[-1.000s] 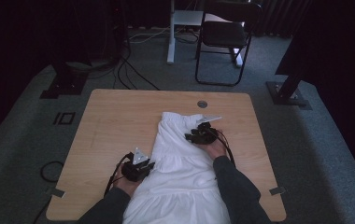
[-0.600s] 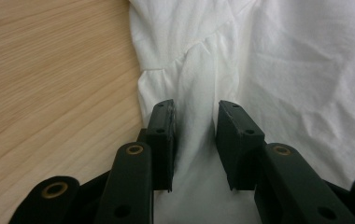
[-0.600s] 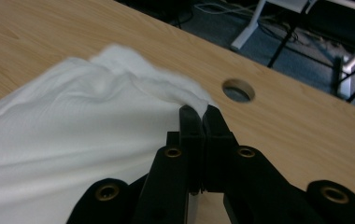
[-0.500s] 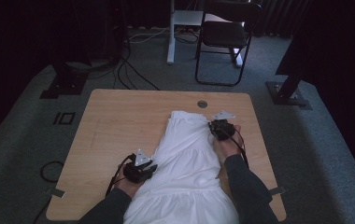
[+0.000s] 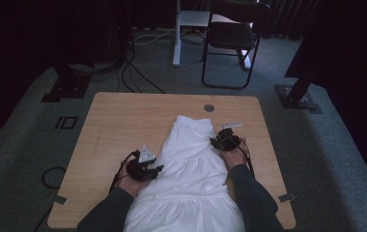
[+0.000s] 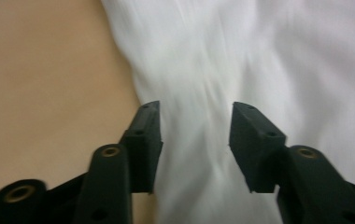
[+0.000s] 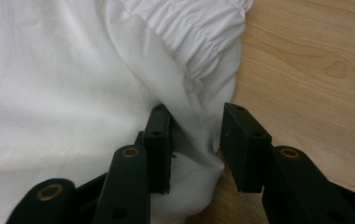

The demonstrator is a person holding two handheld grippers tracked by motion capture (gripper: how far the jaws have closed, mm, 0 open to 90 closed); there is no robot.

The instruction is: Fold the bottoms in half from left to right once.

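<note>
White skirt (image 5: 191,169) spread lengthwise down the middle of the wooden table (image 5: 123,121), gathered waistband (image 5: 191,122) at the far end, wide hem hanging off the near edge between the person's forearms. Left tongs (image 5: 145,169) at the garment's left edge, about halfway along; in the left gripper view, jaws standing apart over the white cloth (image 6: 203,70), bare table (image 6: 40,70) just to one side, nothing caught between them. Right tongs (image 5: 225,141) at the right edge, close to the waist; in the right gripper view, jaws also apart, but straddling a bunched fold of fabric (image 7: 194,140) just below the elastic gather (image 7: 189,28), wood of the table (image 7: 315,70) beside it. Not yet pinched, to judge from the gap on the outer side of the fold. Probably the laying-out or early folding stage: garment flattened, both edges being addressed, no fold made. Next move likely a closing of the right tongs on that bunched edge near the waist, with a matching grip on the left edge, cloth gathered between the jaws first. Care called for in catching enough layers without dragging the skirt askew, and in lifting both sides evenly.
</note>
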